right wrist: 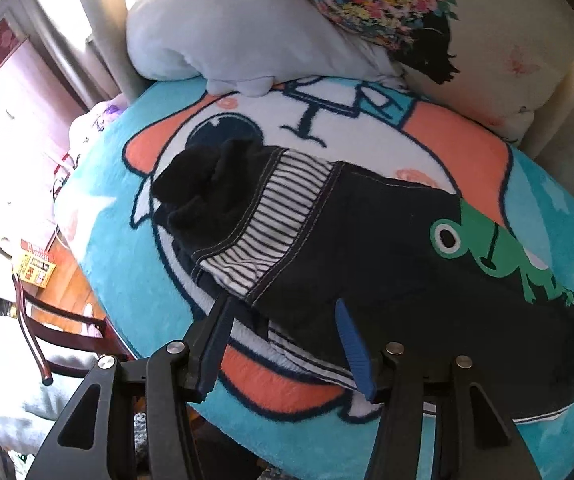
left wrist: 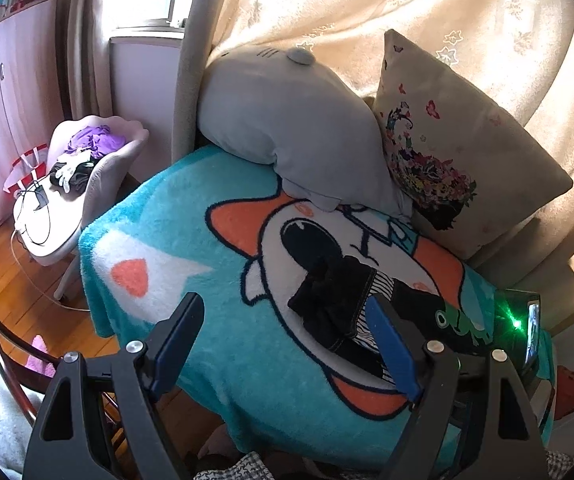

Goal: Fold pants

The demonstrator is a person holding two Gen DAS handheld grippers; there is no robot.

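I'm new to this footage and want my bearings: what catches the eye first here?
The bright turquoise cartoon blanket dominates, with dark pants bearing a green frog patch lying on its middle. Behind them, a grey plush pillow and a floral cushion lean against the curtain.

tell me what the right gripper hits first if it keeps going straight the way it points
Most likely the dark pants: the right gripper points down with open jaws over their near edge by the striped lining, on the blanket. Depth is hard to judge.
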